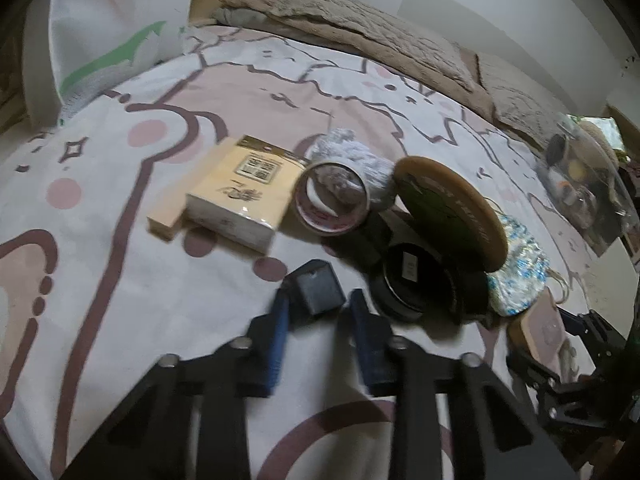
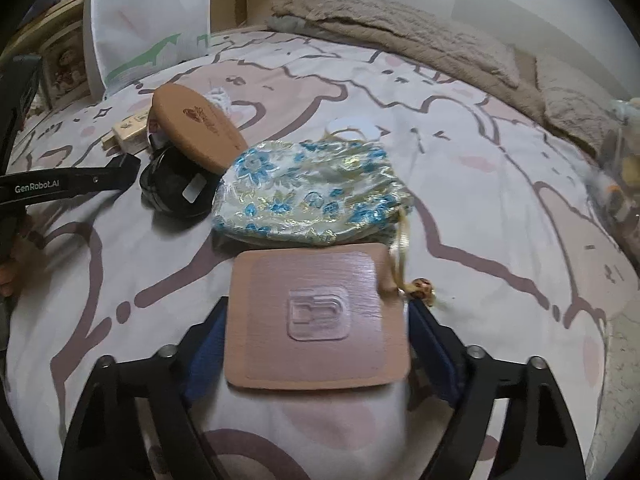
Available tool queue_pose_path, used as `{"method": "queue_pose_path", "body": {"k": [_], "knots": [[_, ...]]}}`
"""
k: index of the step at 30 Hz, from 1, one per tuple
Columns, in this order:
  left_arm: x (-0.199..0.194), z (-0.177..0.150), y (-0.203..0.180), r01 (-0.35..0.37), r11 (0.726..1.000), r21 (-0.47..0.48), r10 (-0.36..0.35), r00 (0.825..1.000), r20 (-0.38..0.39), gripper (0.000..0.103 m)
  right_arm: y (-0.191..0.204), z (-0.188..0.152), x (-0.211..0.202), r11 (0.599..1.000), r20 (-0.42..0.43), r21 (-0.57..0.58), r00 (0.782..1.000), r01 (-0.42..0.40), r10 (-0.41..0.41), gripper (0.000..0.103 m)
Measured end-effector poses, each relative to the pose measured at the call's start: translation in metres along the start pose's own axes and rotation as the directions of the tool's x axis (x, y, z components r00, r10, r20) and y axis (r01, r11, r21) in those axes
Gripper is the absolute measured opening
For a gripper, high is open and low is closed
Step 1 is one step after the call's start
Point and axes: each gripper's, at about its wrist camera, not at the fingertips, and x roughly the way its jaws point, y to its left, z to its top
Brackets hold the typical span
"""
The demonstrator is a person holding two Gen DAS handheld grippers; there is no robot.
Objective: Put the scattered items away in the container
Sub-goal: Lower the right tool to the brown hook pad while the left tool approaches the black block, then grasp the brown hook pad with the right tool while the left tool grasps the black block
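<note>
My left gripper [image 1: 318, 306] has its blue fingers on either side of a small dark block [image 1: 318, 290] on the bedspread; whether they press it I cannot tell. Beyond lie a yellow tissue pack [image 1: 244, 190], a tape roll [image 1: 334, 200], a white-grey cloth [image 1: 352, 152], a round wooden lid [image 1: 452, 212] leaning on a black round tin [image 1: 416, 280], and a floral pouch [image 1: 520, 276]. My right gripper [image 2: 316, 320] is shut on a square pink wooden board [image 2: 316, 320]. The pouch [image 2: 312, 192], lid [image 2: 196, 128] and tin [image 2: 176, 188] lie ahead of it.
A clear container [image 1: 580, 184] with several small items sits at the bed's right edge, also blurred in the right wrist view [image 2: 616, 184]. A brown blanket [image 1: 360, 28] lies at the back. A white bag [image 1: 112, 28] stands back left. The left gripper's arm [image 2: 68, 186] shows at left.
</note>
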Motion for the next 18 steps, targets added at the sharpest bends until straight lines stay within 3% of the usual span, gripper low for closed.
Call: {"method": "queue_pose_path", "body": {"k": [3,18], "knots": [[-0.001,0.0,0.003,0.018,1.0,-0.014,-0.018,1.0,0.001,0.026,0.003,0.0,-0.003,1.0,0.025,-0.009,1.0,0.004,-0.003,0.077],[-0.014,-0.008,-0.007,0.047,0.999,-0.009,-0.047,0.999,0.005,0.023,-0.001,-0.003,-0.029,0.998,0.125,0.043,0.991,-0.046,0.04,0.077]]}}
